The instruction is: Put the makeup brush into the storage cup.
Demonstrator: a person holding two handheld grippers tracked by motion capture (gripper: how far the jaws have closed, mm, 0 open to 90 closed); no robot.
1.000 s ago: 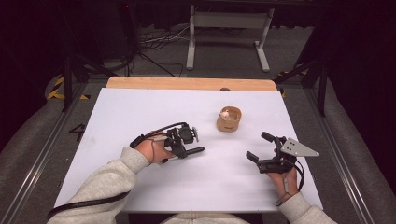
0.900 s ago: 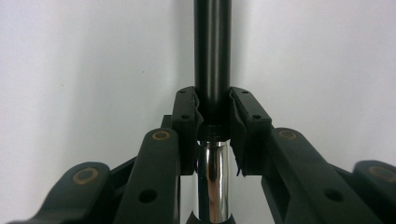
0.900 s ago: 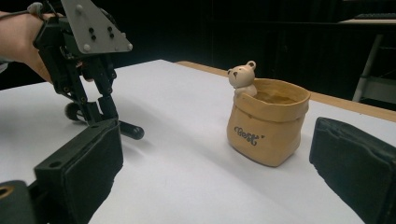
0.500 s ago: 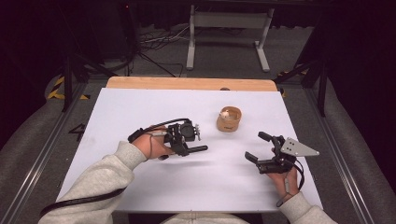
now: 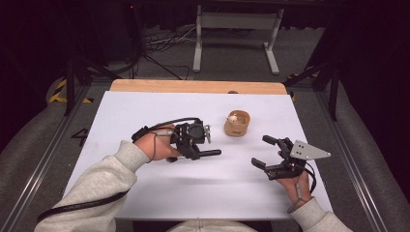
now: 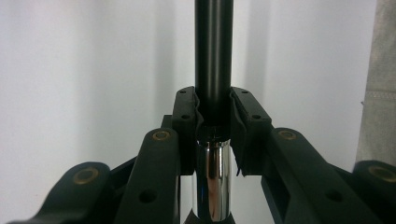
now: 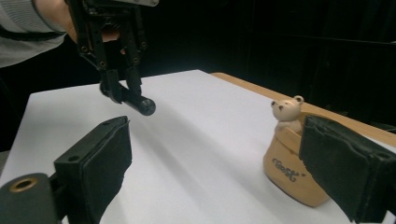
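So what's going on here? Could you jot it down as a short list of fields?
surface: white table
left gripper: shut on a black rod with a shiny metal end, held level above the table
right gripper: jaws apart, nothing between them, just been closing a little
other item: tan holder with a small bear figure, standing between and beyond the two grippers

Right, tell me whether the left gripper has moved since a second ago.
Yes. In the high view the left gripper, shut on the black rod, has shifted up-frame slightly, closer to the bear cup.
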